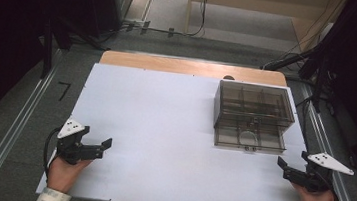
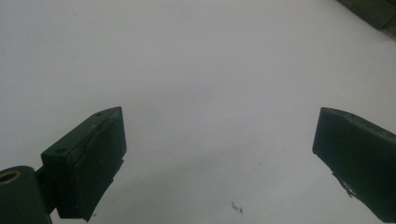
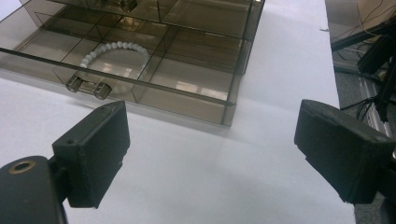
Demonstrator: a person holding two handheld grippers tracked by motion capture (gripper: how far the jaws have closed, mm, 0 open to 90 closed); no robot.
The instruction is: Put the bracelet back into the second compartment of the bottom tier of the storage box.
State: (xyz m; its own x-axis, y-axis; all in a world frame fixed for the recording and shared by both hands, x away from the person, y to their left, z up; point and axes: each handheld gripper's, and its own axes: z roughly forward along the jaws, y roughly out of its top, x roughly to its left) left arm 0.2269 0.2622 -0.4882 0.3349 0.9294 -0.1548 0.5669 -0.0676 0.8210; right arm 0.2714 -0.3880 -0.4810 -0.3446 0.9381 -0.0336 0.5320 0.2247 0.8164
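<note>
At the near edge of the desk [image 1: 162, 144] both my claws sit parked, one at each corner. My left claw [image 1: 103, 148] is released, its jaws wide apart over bare white surface, and nothing lies between them in the left gripper view. My right claw [image 1: 285, 169] is likewise released, jaws spread and holding nothing.

Ahead of the right claw, and a little to its left, stands the smoky clear box [image 1: 253, 116]. Its lower drawer [image 3: 140, 70] is pulled out toward me, the long front edge running across my line of approach. A small handle [image 3: 88, 87] sits on that front, and just behind it, in the middle compartment, a pale bead bracelet [image 3: 116, 51] lies flat in a loop.

I judge the right claw to be much the nearer one; the left is well apart, across the whole width of the desk. So the reach should be forward and slightly leftward with the right, coming over the drawer front and down onto the bracelet. The divider walls stand close around it, which could crowd open jaws.
</note>
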